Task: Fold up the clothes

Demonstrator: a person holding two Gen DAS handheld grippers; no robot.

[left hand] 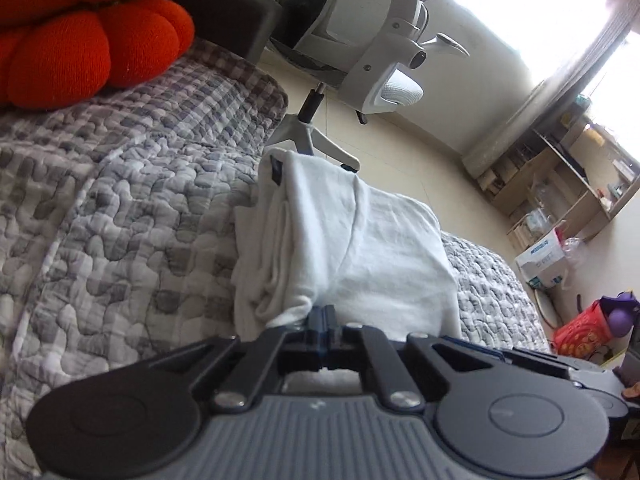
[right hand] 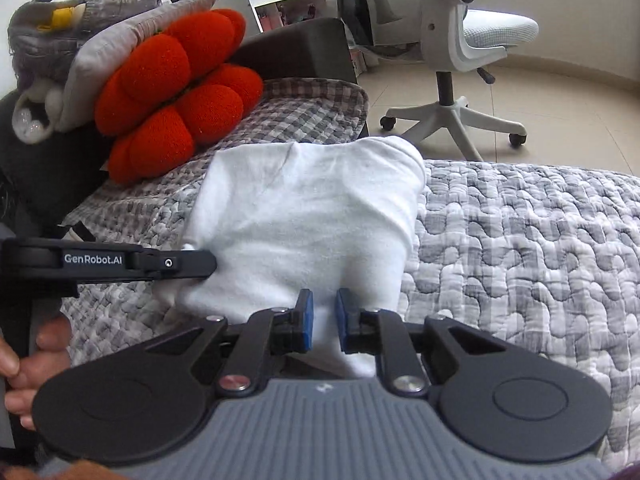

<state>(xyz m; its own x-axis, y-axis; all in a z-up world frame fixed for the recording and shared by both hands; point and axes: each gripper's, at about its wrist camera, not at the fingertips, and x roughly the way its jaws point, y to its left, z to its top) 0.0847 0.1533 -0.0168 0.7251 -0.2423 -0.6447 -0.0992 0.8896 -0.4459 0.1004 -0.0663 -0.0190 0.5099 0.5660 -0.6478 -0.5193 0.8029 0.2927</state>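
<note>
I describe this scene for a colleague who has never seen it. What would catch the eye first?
First, the bright red knot cushion, lying on the grey quilted bedspread at the back left. Next, the white garment bunched in the middle of the bed. The left gripper is shut on its near edge, and the jaws of the right gripper stand slightly apart around the cloth.

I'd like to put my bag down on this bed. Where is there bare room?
The quilt lies bare to the right of the white garment, toward the office chair. It is crowded on the left, where the red cushion and the grey stuffed toy are piled.
</note>
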